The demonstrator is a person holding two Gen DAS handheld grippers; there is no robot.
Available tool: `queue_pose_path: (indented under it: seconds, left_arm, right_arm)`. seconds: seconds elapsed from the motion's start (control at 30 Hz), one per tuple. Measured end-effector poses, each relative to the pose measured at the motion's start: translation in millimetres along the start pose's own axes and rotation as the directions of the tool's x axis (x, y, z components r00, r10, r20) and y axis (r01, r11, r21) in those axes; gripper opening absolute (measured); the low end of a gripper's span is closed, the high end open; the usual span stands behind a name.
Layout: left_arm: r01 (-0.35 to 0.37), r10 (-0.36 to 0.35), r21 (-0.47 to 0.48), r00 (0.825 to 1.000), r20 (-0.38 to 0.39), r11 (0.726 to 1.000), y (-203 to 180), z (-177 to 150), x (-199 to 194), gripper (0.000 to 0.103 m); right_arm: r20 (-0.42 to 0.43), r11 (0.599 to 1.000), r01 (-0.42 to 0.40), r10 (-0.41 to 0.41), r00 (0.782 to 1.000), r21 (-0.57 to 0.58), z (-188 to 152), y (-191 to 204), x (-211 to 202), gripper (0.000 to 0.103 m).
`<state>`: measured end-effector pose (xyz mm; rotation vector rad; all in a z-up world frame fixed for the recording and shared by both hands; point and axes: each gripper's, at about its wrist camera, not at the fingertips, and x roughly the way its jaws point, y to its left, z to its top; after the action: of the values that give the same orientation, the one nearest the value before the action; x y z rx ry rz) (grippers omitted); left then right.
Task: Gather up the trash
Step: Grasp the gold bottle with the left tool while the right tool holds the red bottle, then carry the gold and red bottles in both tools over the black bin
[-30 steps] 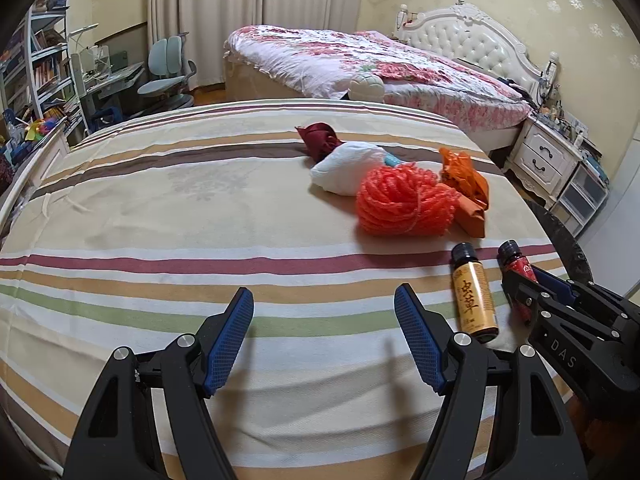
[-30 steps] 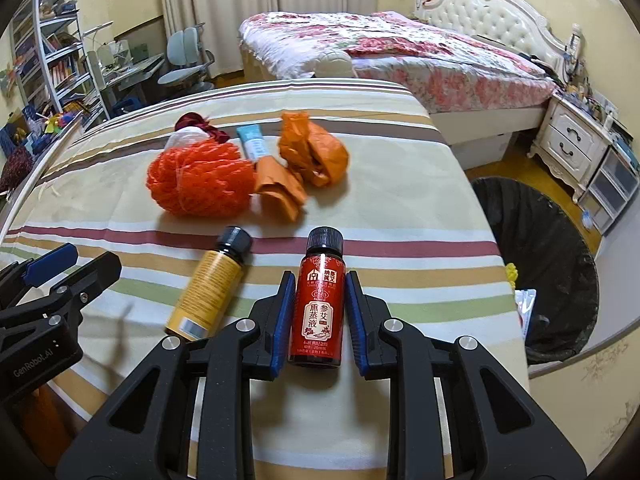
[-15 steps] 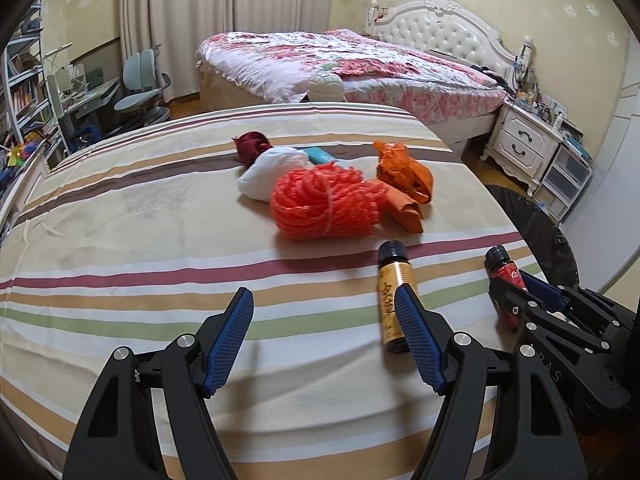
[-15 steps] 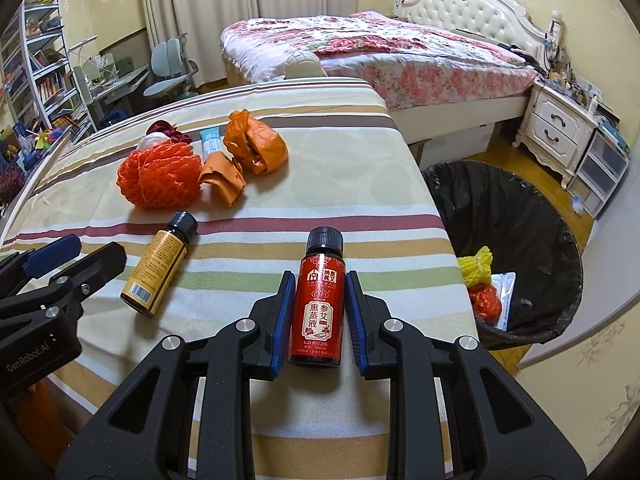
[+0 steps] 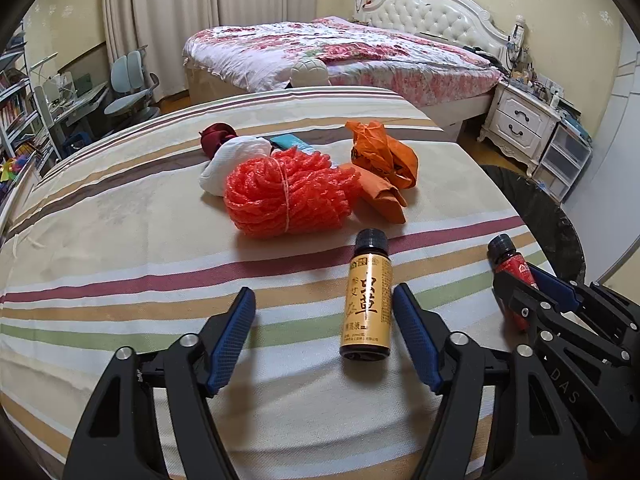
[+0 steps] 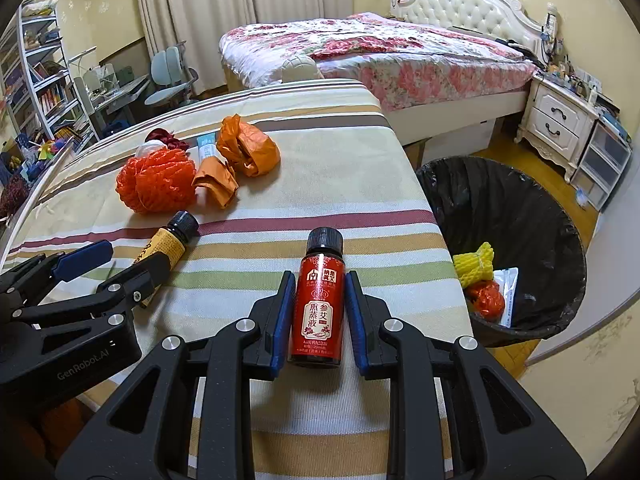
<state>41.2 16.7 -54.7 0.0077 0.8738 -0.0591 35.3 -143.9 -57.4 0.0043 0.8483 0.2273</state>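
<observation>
A yellow-labelled bottle (image 5: pixel 366 304) lies on the striped cover (image 5: pixel 120 220) between the fingers of my left gripper (image 5: pixel 323 292). It sits close to the right-hand finger, and neither pad presses on it while the jaws are closing. My right gripper (image 6: pixel 320 276) is shut on a red bottle (image 6: pixel 318 312) near the cover's right edge. The black-lined trash bin (image 6: pixel 500 200) stands on the floor just right of that edge. In the right wrist view the left gripper (image 6: pixel 136 256) straddles the yellow bottle (image 6: pixel 168 244).
Farther back on the cover lie an orange net bundle (image 5: pixel 284 196), crumpled orange bags (image 5: pixel 380 152), a white bag (image 5: pixel 236 156), a dark red wad (image 5: pixel 216 136) and a teal tube (image 5: pixel 288 142). The bin holds a yellow bundle (image 6: pixel 476 266) and other scraps. A flowered bed stands behind.
My left gripper has slid right until the yellow bottle lies between its fingers, and its jaws have narrowed. The right gripper has carried the red bottle toward the bin side.
</observation>
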Motion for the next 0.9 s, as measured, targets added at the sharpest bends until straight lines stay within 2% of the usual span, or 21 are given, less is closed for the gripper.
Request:
queue_pose_path:
  seconds: [0.33,0.9]
  left_arm:
    - [0.018,-0.017,0.051,1.0,-0.009,0.999,-7,-4,3,0.027]
    - [0.079,-0.08,0.042,0.997,0.02,0.996,-4,-10,-12,0.025]
  right_arm:
    - [0.005,1.0,0.004,-0.004,1.0,-0.003,-1,2,-1,0.024]
    - [0.012,1.0,-0.006,0.006,1.0,-0.002,0,4,-6,0.023]
